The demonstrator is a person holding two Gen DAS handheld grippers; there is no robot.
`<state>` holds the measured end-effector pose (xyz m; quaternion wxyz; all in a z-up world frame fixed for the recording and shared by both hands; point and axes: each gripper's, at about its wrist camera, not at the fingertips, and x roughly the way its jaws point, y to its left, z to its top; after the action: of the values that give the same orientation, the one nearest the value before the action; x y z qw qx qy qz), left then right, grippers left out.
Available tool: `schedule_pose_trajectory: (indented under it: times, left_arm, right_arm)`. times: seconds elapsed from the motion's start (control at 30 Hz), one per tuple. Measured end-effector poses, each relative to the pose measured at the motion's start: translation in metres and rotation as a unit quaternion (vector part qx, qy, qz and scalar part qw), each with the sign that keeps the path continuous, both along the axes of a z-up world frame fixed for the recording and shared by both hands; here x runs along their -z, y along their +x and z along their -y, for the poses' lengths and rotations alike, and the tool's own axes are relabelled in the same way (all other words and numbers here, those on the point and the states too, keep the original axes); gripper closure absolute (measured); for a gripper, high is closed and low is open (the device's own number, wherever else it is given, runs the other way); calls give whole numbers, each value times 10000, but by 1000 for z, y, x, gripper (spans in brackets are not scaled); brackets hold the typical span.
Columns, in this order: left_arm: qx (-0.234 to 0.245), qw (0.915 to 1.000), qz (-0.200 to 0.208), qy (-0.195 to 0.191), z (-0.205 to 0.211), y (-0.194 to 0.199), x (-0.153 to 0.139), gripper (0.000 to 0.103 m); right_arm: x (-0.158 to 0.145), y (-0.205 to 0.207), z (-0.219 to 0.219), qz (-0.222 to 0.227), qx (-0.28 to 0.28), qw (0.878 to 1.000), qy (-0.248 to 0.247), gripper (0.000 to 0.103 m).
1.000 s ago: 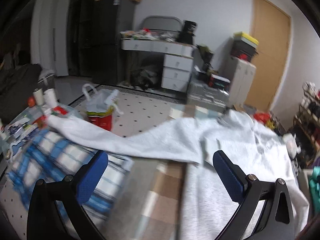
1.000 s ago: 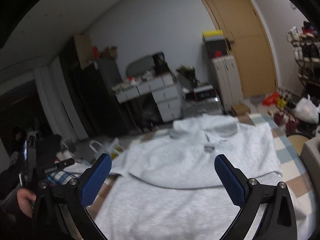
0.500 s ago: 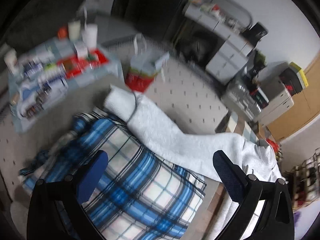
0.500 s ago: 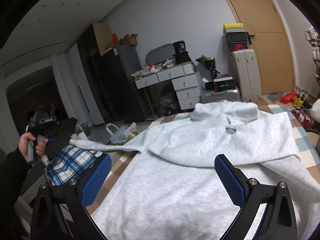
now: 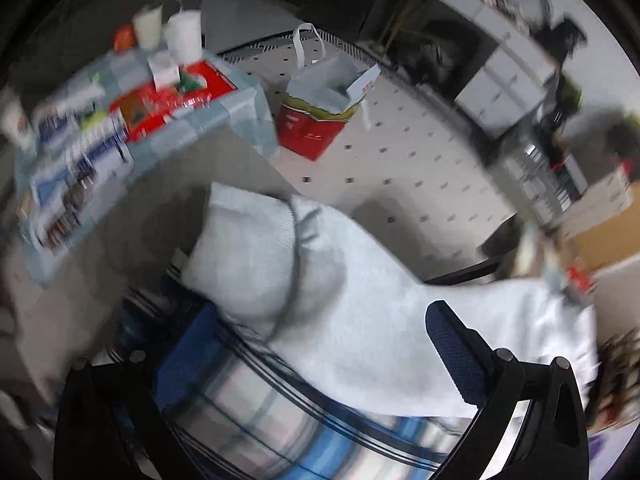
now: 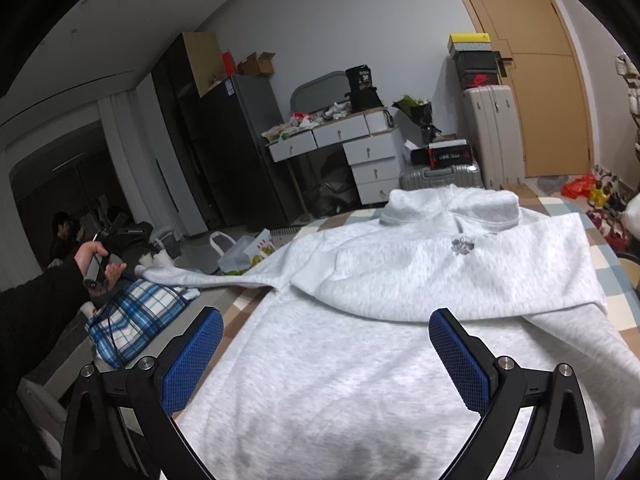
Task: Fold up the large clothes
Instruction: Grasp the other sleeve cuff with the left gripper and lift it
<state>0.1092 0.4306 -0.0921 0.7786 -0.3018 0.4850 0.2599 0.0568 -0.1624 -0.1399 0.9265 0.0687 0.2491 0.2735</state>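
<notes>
The grey hoodie (image 6: 400,320) lies spread across the checked counter (image 6: 608,276) ahead of the right gripper (image 6: 326,360), hood at the far edge, body reaching under the wide-open, empty jaws. Its sleeve (image 5: 360,300) trails off the counter's left edge onto a blue plaid bundle (image 5: 260,412). The left gripper (image 5: 312,360) hangs over that sleeve's cuff, spread wide and holding nothing. Bare dotted floor (image 5: 400,168) lies beyond.

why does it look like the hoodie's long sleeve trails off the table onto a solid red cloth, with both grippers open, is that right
Nearly. The sleeve of the grey hoodie ends on a blue and white plaid cloth, not a red one; the right wrist view shows it clearly. Both the left gripper and right gripper are open.
</notes>
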Motion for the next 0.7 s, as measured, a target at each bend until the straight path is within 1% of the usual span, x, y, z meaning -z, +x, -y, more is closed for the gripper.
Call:
schedule_pose_trajectory:
  times: [0.03,0.07,0.1,0.13,0.17,0.2,0.23,0.27,0.33,0.37,0.43,0.53,0.63,0.7]
  left_arm:
    - [71,9997,-235,77,0,3,7,2]
    - [136,9988,-420,188,-2,5,14,11]
    - [157,9980,-520,323,0,8,18,21]
    - [167,9971,-601,438,0,7,23,27]
    - [133,9961,-686,532,-2,5,29,39]
    - [118,9960,-700,550,-6,2,32,47]
    - [115,9960,-673,579,-7,1,34,52]
    - [58,9959,-610,662,-9,-3,34,66]
    - [6,9975,-364,606,-21,-16,27,80]
    - [30,9987,-178,479,-25,-20,22,91]
    - [26,9986,-10,529,-27,-23,12,92]
    - [136,9962,212,830,-19,-17,-7,92]
    - [94,9945,538,890,-15,-19,-26,93]
    - [148,9924,748,964,-11,-18,-41,93]
  right_arm:
    - [1,0,0,-12,-14,10000,0,0]
    - [1,0,-1,-16,-18,10000,-10,0]
    - [2,0,-1,-8,-21,10000,-32,0]
    - [2,0,-2,1,-30,10000,-54,0]
    - [2,0,-3,10,-41,10000,-80,0]
    - [2,-1,-4,20,-37,9999,-110,0]
    - [3,-1,-4,25,-40,9999,-124,0]
    - [3,-1,-4,26,-50,9999,-135,0]
    - [3,-1,-4,23,-58,9999,-158,0]
    - [3,-1,-4,22,-57,9998,-163,0]
    - [3,0,-4,5,-57,9999,-152,0]
    - [4,0,-3,-61,-52,9999,-96,0]
    - [2,-1,0,-61,-14,10000,-38,0]
    - [1,-2,2,-50,0,10000,-1,0]
